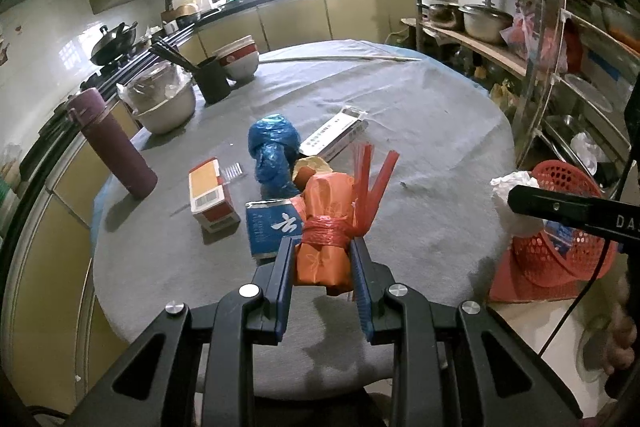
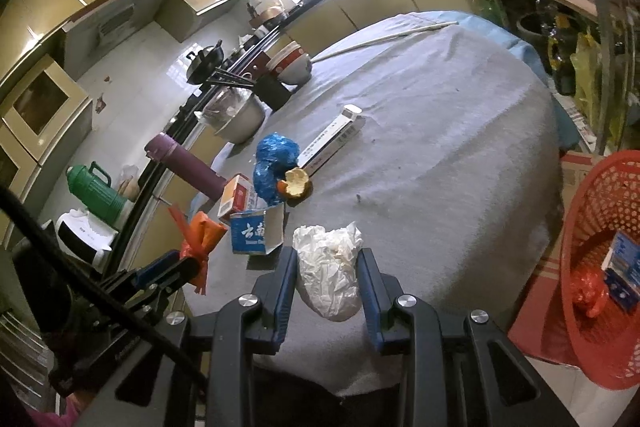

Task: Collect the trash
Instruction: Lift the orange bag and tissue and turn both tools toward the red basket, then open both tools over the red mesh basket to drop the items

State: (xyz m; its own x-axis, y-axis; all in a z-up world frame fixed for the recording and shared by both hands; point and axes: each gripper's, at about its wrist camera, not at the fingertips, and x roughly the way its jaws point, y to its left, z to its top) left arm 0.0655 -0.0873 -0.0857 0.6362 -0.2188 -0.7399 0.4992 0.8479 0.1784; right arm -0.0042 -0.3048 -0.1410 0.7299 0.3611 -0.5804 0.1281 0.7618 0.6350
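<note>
My left gripper [image 1: 323, 247] is shut on an orange bag bundle [image 1: 326, 227] tied with red plastic, held above the near part of the grey table [image 1: 420, 147]. My right gripper [image 2: 327, 259] is shut on a crumpled white tissue wad [image 2: 330, 275]; the same wad [image 1: 514, 195] shows at the right of the left wrist view. On the table lie a blue plastic bag [image 1: 274, 151], an orange peel [image 2: 296, 183], an open blue carton [image 2: 256, 231], a red-and-orange box [image 1: 210, 193] and a long white box [image 1: 334, 135]. A red mesh basket [image 2: 600, 267] stands off the table's right edge with trash inside.
A purple flask [image 1: 110, 143], a steel bowl [image 1: 166, 103], a black chopstick cup [image 1: 212, 79] and stacked bowls [image 1: 238, 59] stand along the table's far left. Metal shelves with pots [image 1: 560, 47] rise at the right. A green jug [image 2: 96, 189] sits on the counter.
</note>
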